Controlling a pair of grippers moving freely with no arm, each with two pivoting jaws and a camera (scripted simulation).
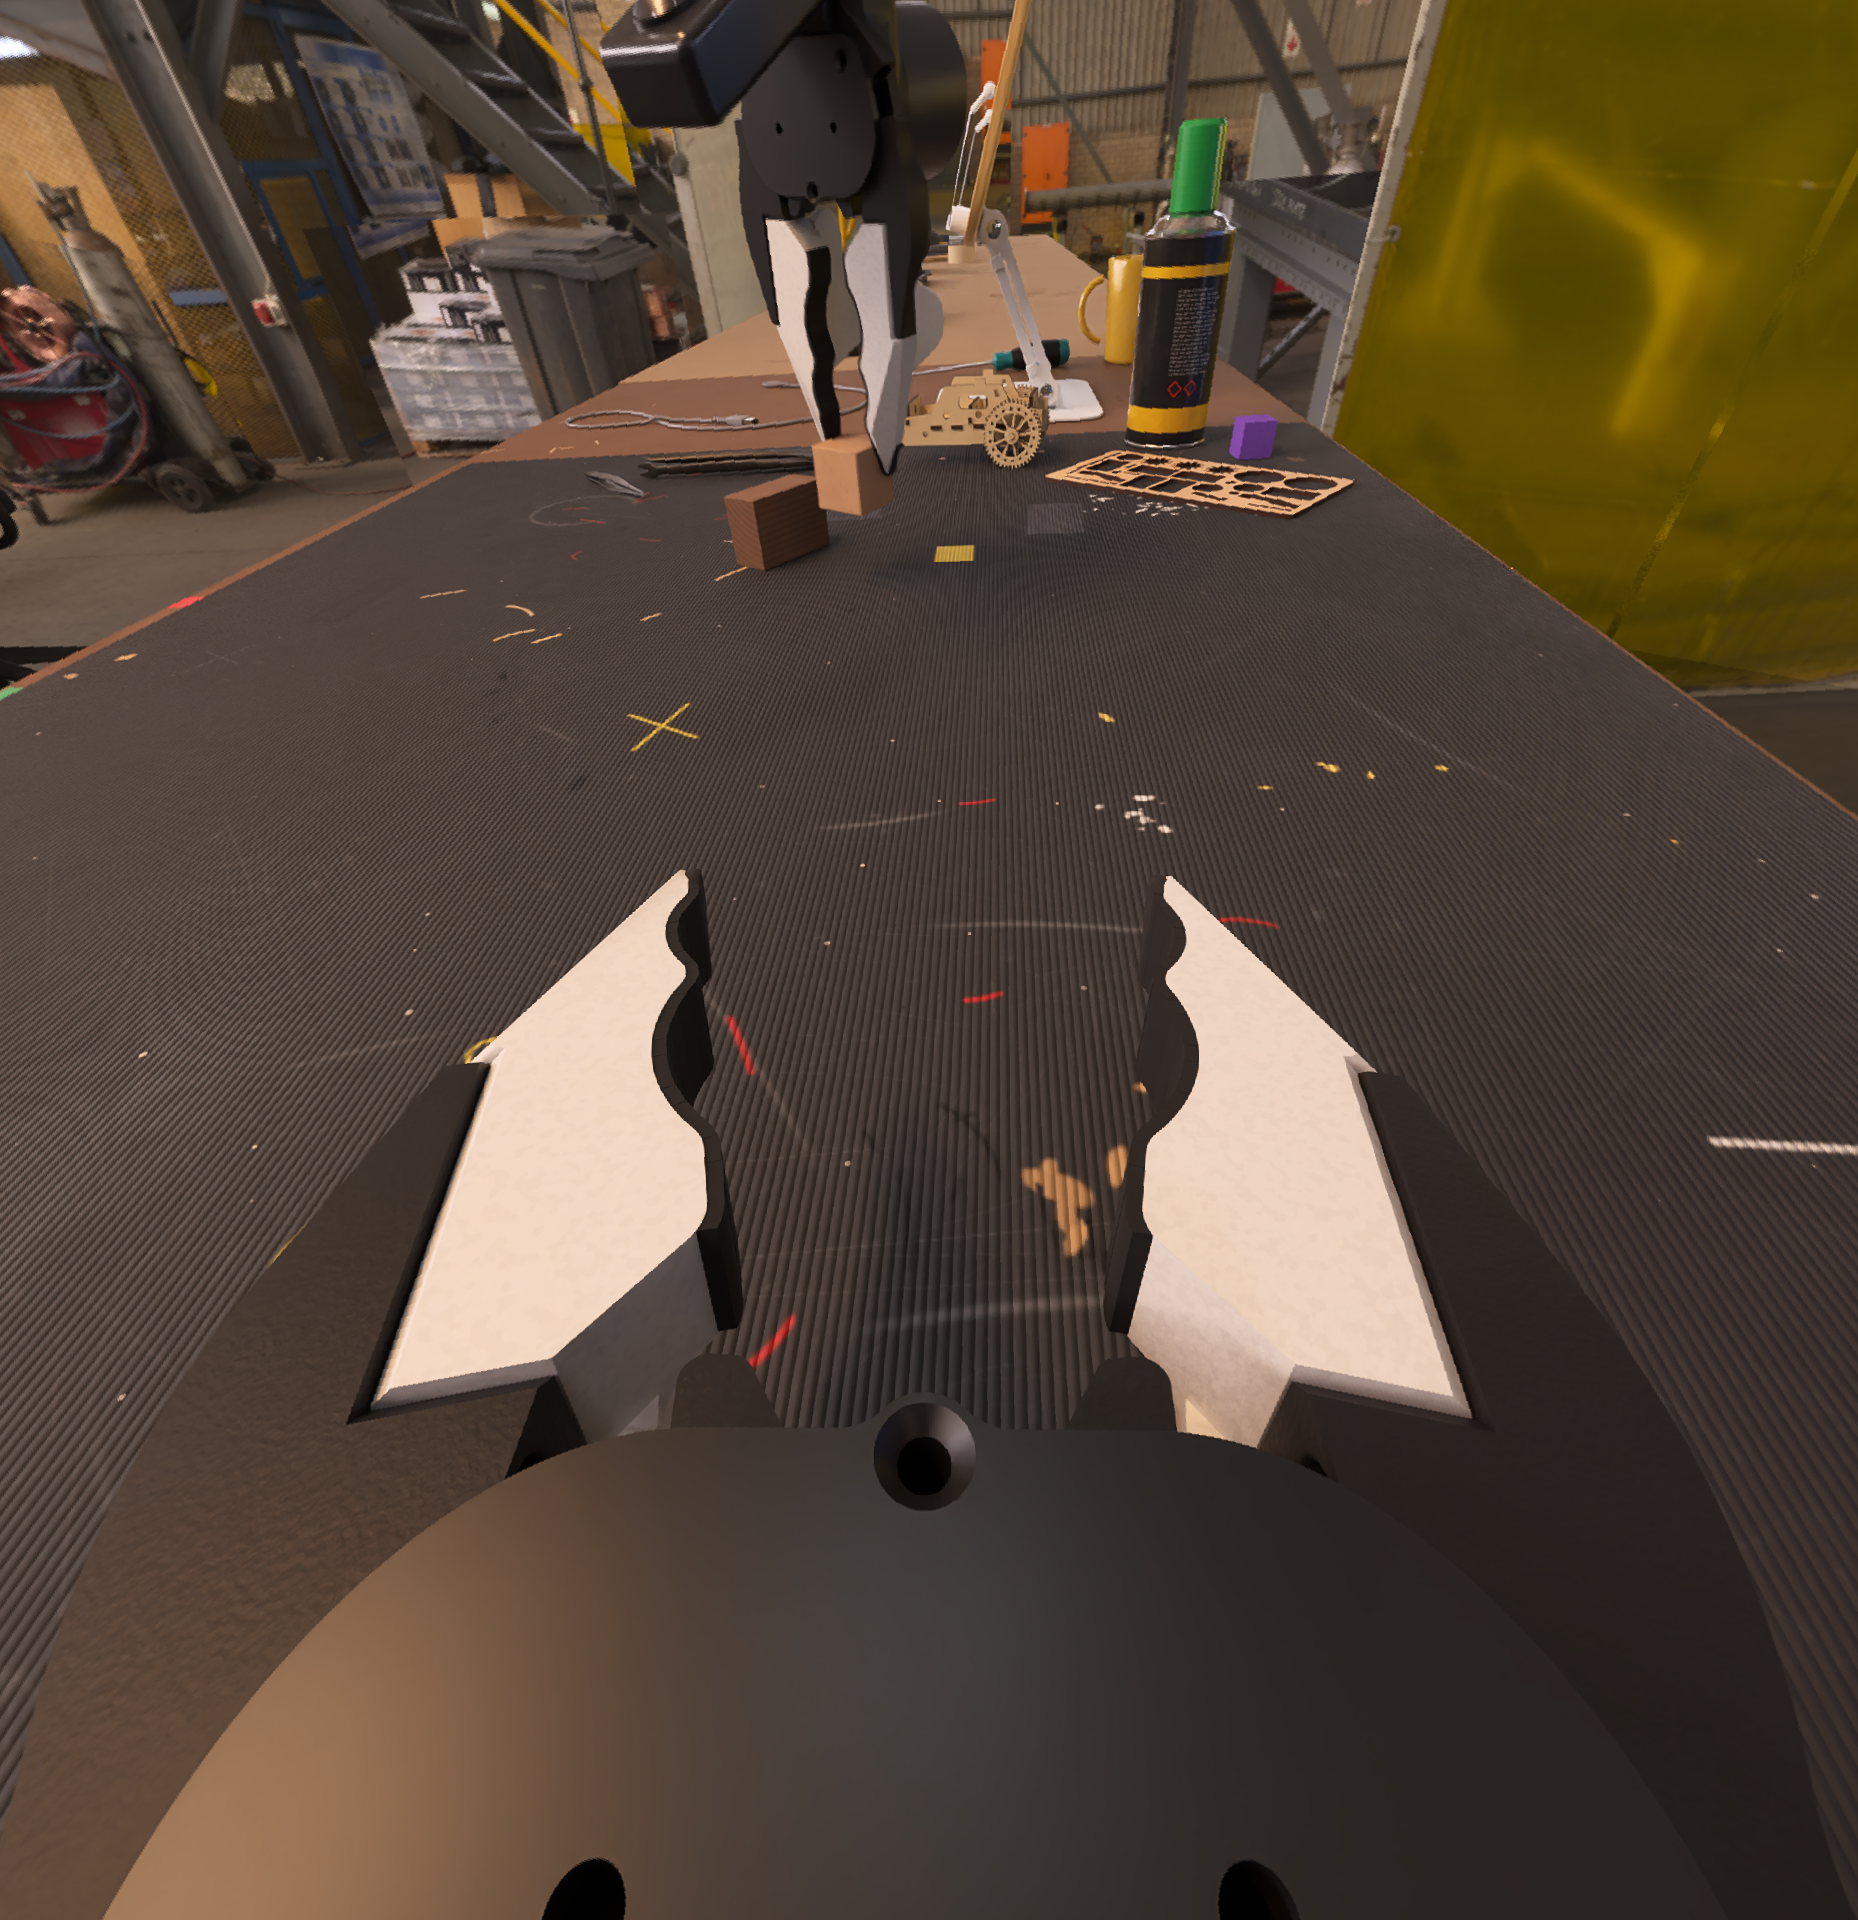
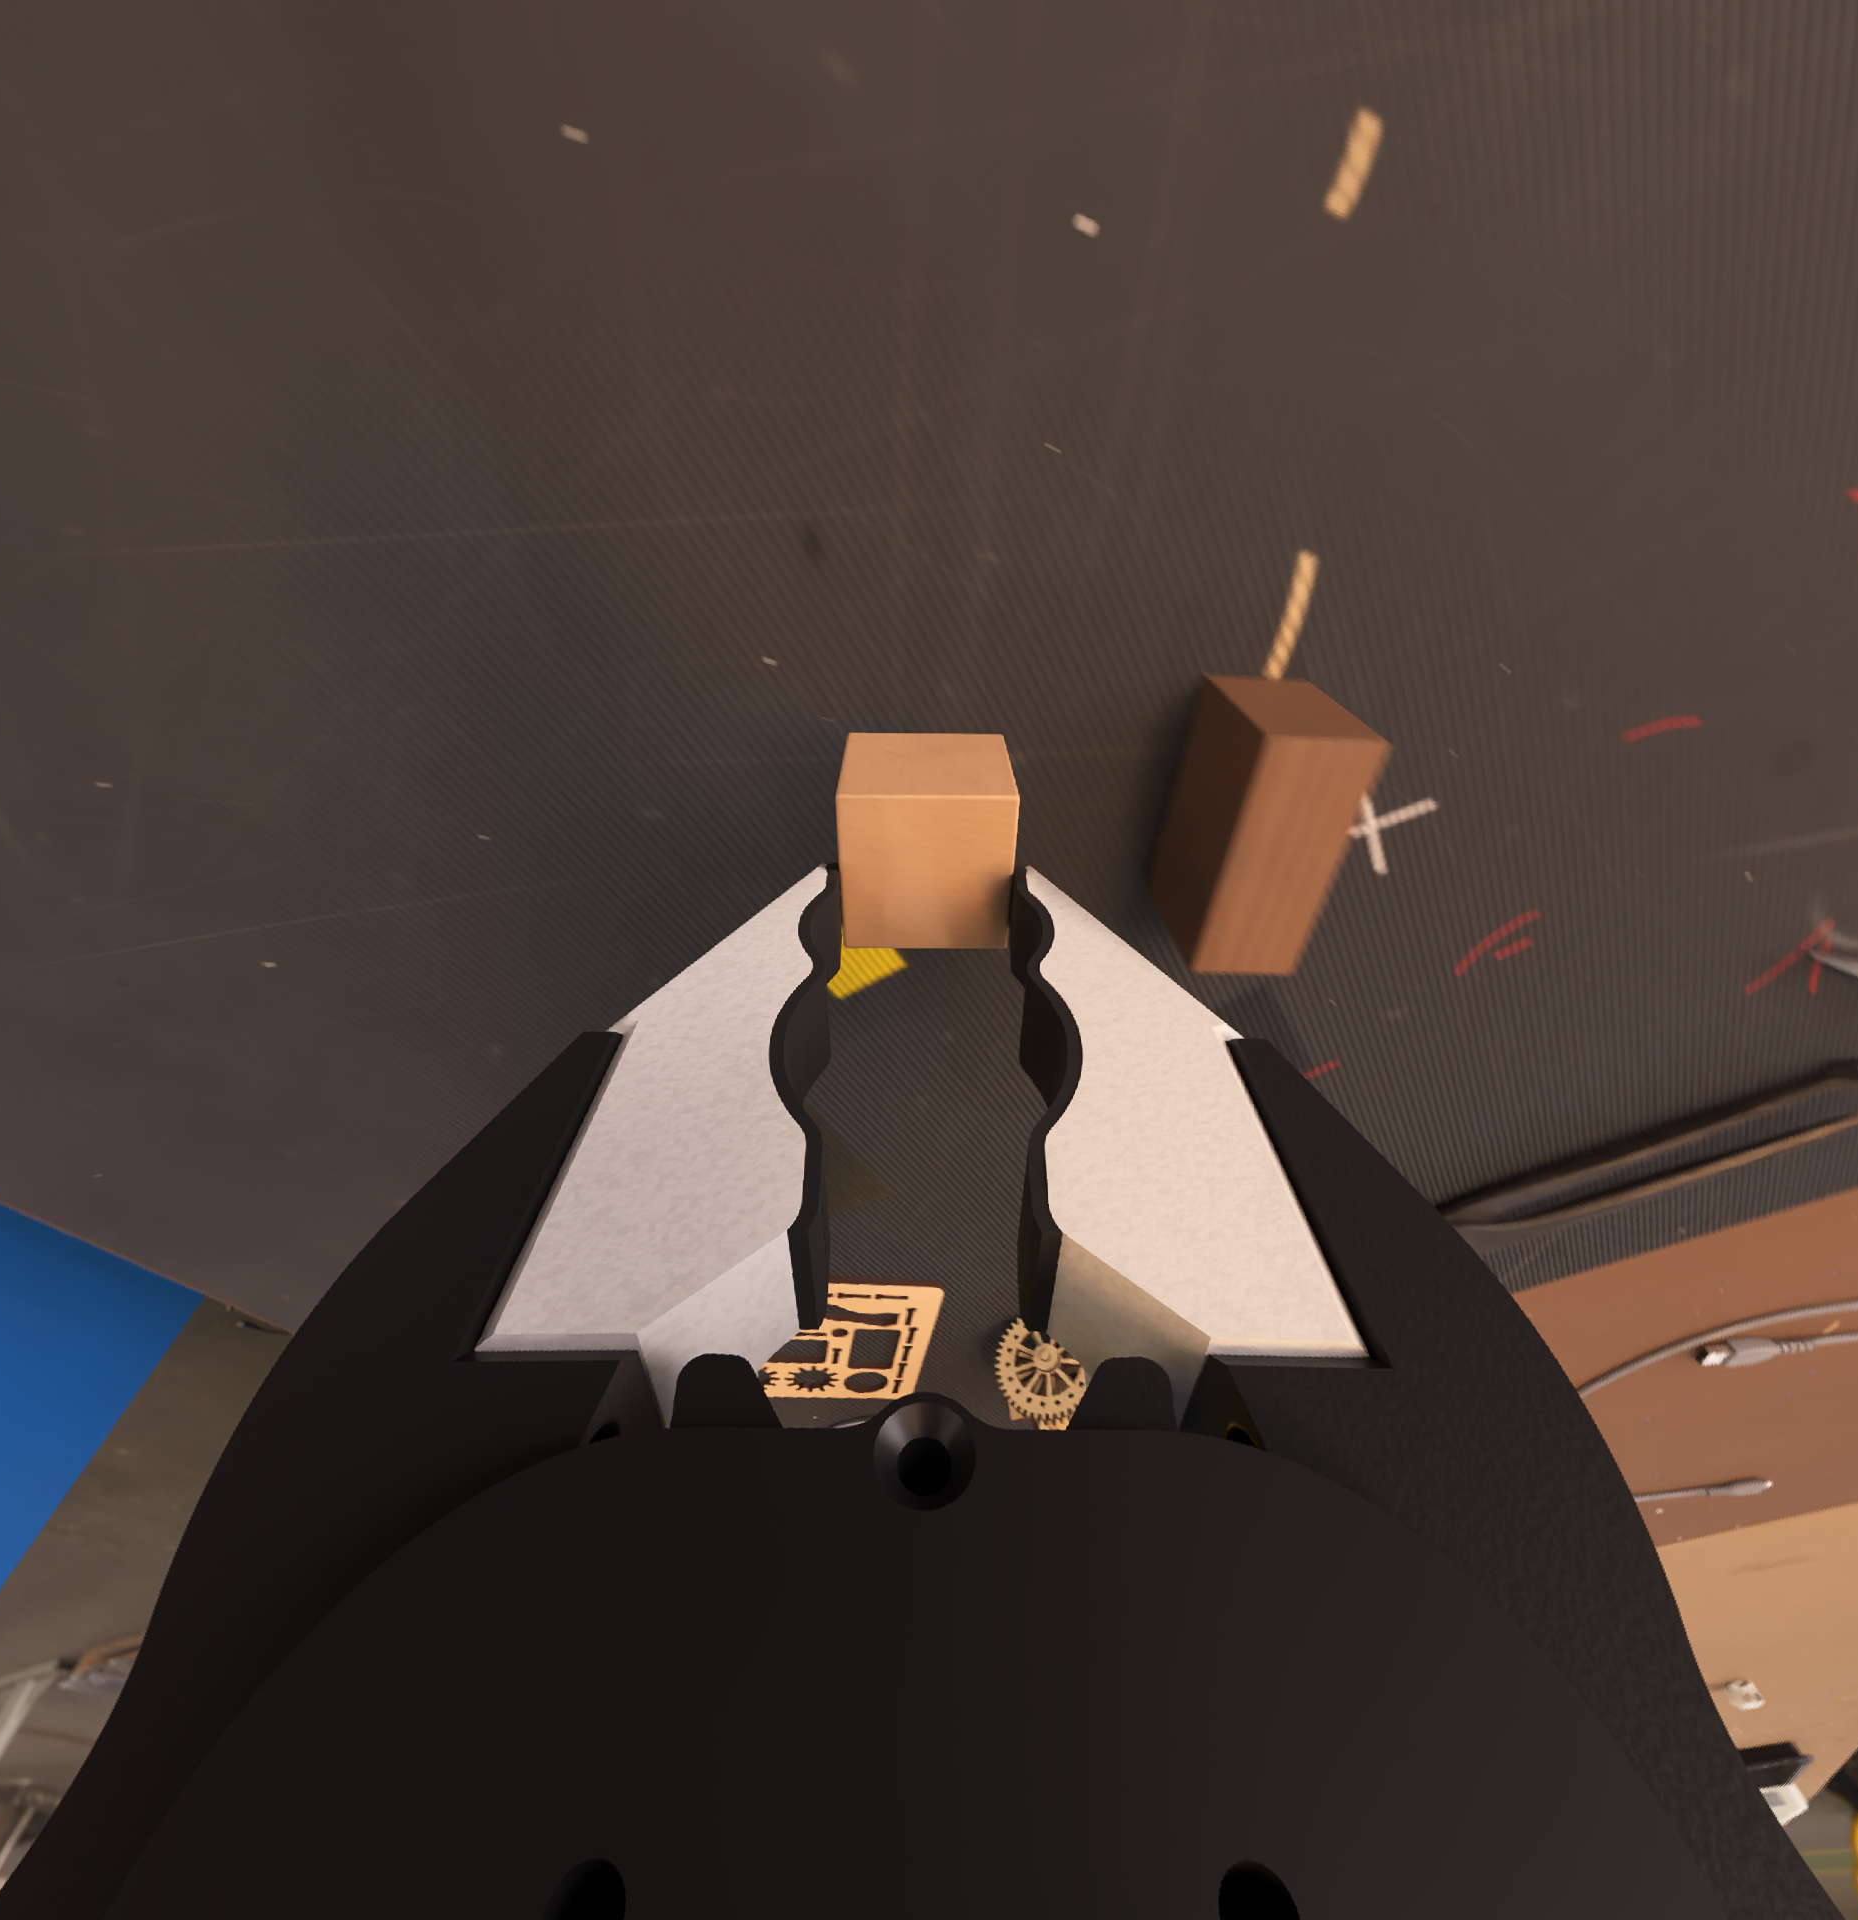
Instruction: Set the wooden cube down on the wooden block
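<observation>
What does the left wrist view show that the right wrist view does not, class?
Only the left wrist view shows the spray can, yellow mug, purple cube and the open left hand-held gripper over the bare mat. Only the right wrist view shows the cube from close up, pinched at the fingertips of the right hand-held gripper, and a blue surface. Both show the cube, the block beside it, the mat and the gear model.

Right tongs (image 2: 923, 883) point downward, clamped; left tongs (image 1: 925, 883) spread wide, near-level.
</observation>
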